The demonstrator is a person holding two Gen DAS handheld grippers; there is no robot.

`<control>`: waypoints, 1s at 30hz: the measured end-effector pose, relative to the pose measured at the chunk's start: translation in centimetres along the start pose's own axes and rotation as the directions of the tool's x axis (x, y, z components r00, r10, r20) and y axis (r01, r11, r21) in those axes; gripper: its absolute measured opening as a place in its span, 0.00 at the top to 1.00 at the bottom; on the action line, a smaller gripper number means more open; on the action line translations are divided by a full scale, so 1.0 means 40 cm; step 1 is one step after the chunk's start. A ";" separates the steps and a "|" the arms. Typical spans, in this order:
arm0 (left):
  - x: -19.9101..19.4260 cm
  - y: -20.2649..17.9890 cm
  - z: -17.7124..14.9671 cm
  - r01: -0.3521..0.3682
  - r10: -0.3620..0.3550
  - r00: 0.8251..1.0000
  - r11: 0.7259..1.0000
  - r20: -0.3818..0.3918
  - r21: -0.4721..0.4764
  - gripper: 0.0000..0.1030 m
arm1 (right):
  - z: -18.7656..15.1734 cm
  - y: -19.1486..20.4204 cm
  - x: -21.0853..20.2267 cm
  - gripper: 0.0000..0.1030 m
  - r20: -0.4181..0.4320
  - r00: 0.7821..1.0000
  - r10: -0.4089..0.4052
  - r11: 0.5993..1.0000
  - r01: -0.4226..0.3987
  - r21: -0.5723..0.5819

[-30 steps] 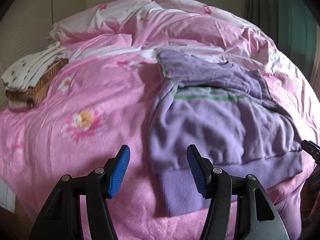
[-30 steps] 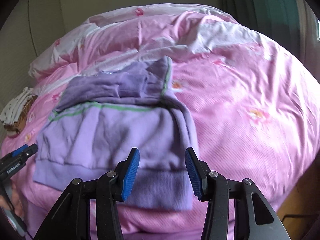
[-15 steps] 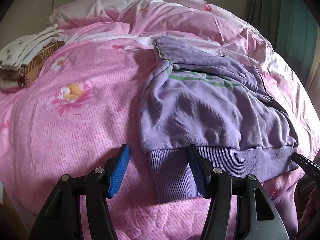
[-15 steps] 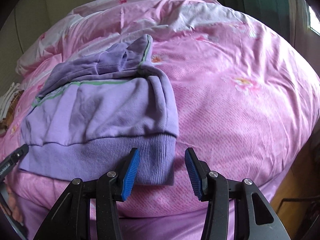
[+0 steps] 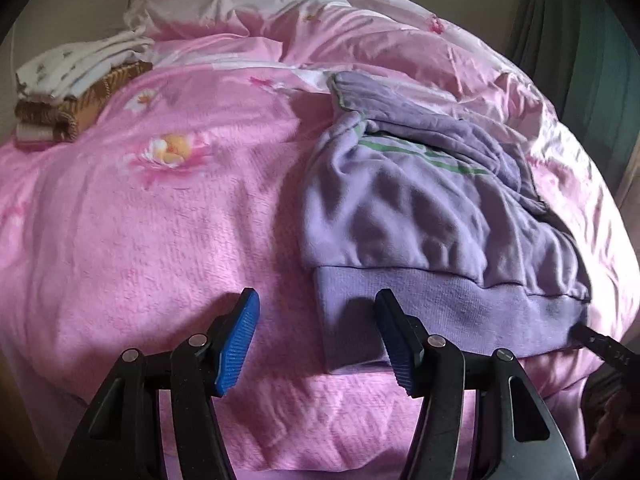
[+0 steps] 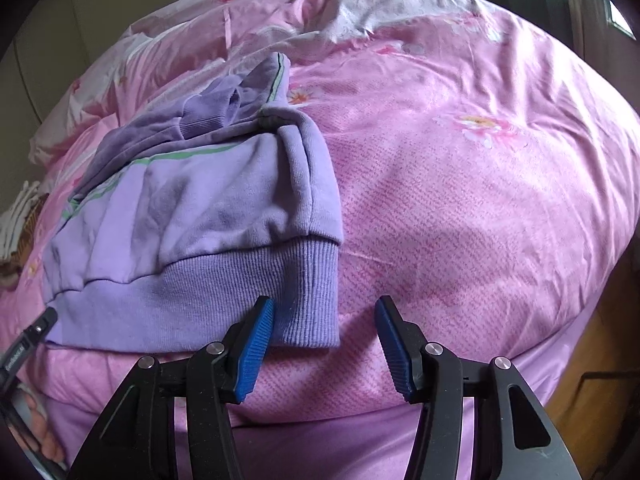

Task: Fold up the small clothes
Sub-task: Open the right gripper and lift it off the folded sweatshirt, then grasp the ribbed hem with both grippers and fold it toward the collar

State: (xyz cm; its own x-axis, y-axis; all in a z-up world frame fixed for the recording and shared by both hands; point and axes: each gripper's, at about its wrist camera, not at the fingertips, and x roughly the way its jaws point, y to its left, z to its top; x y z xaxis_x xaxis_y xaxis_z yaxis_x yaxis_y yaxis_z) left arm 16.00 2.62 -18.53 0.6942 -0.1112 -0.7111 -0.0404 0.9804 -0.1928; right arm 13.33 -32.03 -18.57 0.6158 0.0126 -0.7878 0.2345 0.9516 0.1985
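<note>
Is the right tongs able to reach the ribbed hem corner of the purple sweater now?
Probably yes. The right tongs, jaws opening, straddle the near corner of the purple sweater at its ribbed hem; nothing covers it, only the pink blanket lies beneath.

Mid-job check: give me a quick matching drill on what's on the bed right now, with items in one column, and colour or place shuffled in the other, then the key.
Items
1. sweater
2. bedcover
3. folded pile
4. stripe on the sweater

Descriptions
A. pink with flowers
B. green
C. purple, ribbed hem nearest the grippers
D. far left of the bed in the left wrist view, white piece on top

Pairs: 1-C, 2-A, 3-D, 4-B
</note>
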 end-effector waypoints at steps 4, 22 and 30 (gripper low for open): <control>0.006 -0.014 -0.005 0.027 -0.027 1.000 1.000 -0.011 -0.008 0.43 | 0.000 -0.006 0.005 0.48 -0.014 0.999 0.034 0.999 -0.034 0.024; 0.014 -0.037 -0.022 0.064 -0.065 0.998 0.998 -0.027 -0.028 0.91 | 0.001 -0.008 0.033 0.86 -0.073 0.988 0.136 0.990 -0.133 0.043; -0.044 -0.035 0.019 0.049 -0.048 0.998 0.998 0.029 -0.040 0.93 | 0.023 -0.011 -0.031 0.90 0.005 0.988 0.157 0.986 -0.157 0.061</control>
State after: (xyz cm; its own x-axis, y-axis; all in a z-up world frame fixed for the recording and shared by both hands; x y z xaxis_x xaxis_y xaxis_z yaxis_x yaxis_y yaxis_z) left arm 15.37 1.56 -16.48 0.7157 -0.1538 -0.6812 -0.0349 0.9664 -0.2548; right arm 13.14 -32.74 -17.15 0.6489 0.1602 -0.7439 0.1803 0.9174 0.3548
